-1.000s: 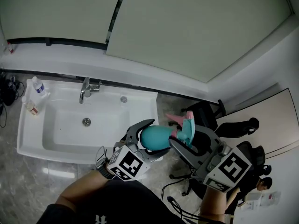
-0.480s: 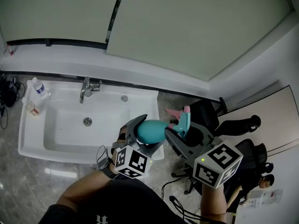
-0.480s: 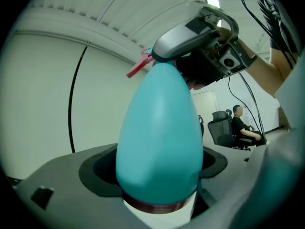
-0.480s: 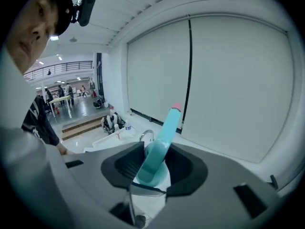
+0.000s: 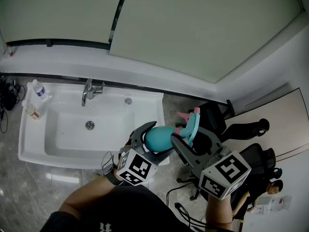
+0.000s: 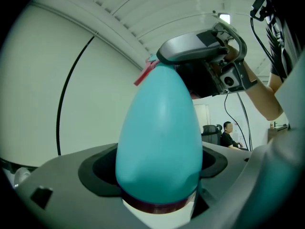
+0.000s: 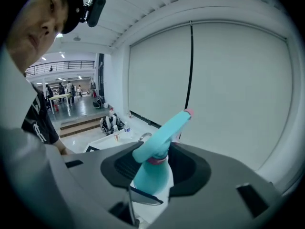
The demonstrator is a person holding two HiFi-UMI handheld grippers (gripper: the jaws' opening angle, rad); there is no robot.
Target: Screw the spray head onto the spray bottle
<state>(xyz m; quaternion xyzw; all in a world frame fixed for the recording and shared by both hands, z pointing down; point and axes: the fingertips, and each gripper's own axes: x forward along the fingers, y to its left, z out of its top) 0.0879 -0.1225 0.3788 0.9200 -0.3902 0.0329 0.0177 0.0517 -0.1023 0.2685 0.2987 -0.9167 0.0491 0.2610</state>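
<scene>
Left tongs [image 5: 155,142]: clamped round spray bottle [image 5: 159,137], bracing it mid-air, neck toward 2 o'clock | Right tongs [image 5: 191,136]: partly closed, gripping spray head [image 5: 191,123] at its collar, likely for twisting | sink [image 5: 34,146] at 9 o'clock

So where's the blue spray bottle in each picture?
Head view: the spray bottle sits just below the middle.
Left gripper view: it fills the centre, gripped by the jaws.
Right gripper view: low centre, spray head between the jaws.
Shared landmark: the wall's black seam.
</scene>
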